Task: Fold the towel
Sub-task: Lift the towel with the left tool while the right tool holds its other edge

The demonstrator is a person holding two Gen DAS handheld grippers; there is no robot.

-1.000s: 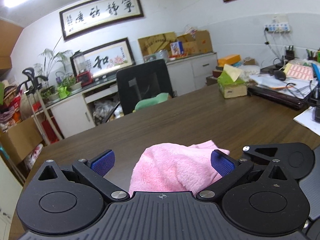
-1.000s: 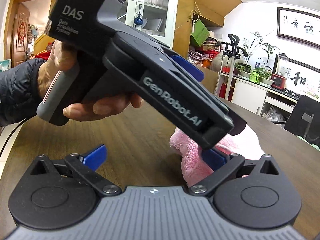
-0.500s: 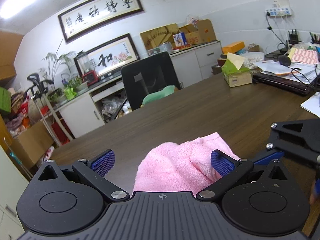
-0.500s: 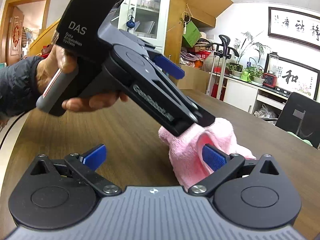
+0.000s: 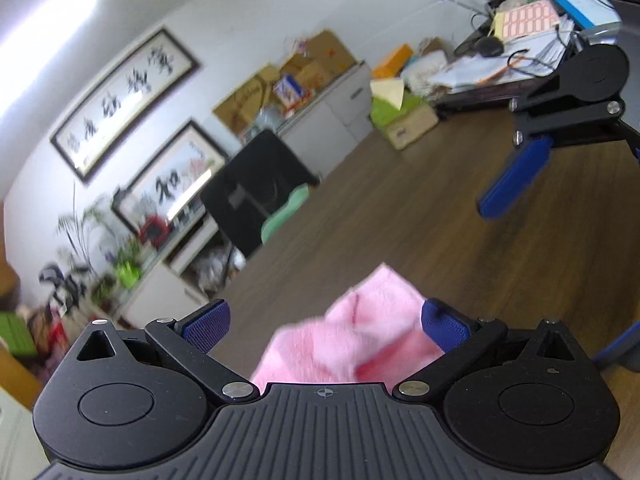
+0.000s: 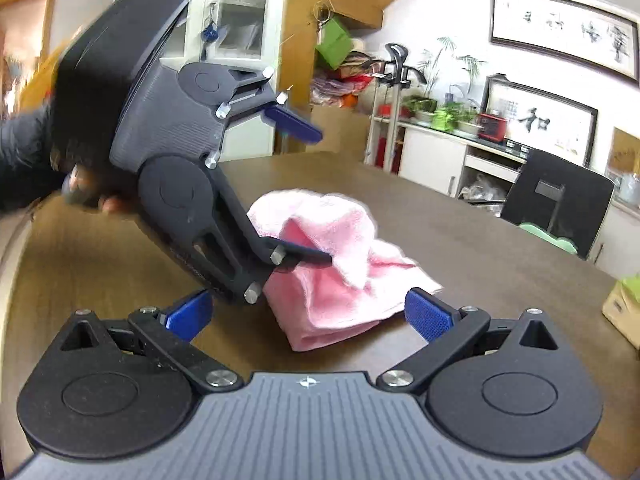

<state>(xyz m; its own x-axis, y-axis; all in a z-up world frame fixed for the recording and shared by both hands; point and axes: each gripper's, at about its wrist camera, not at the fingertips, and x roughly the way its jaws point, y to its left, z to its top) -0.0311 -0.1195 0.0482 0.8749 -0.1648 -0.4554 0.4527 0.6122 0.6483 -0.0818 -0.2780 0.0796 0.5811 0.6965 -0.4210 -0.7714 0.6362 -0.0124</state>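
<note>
- Now, a hard roll of the left gripper [image 5: 324,320] compared with half a second back; whole room tilted and smeared in its own view, so clearly moving fast; jaws spread wide, not clamped on anything.
- Seen from the right wrist: lower finger [image 6: 304,256] of that left tool tucked under a loose flap of the pink towel [image 6: 340,292]; upper finger up in the air, well apart from the cloth; propping the flap up rather than pinching it.
- Meanwhile, backed off on the right gripper [image 6: 308,316]; half a second ago one pad against the cloth, now both blue pads wide apart with the towel lying between and ahead of them, apparently touching neither; holding nothing.
- As for the towel: down on the brown table [image 6: 500,240], bunched in thick layers; near edge rounded like a fold; one flap raised over the left finger; a flatter corner trailing away on the far side.
- Reads as a flip of that flap across the stack, with one finger used as a lever; judging by the layers, well into the folding, though still untidy.
- Calls for care next: no real grip on the flap, so could slip off the finger and flop back; right gripper free to pin or smooth the bundle.
</note>
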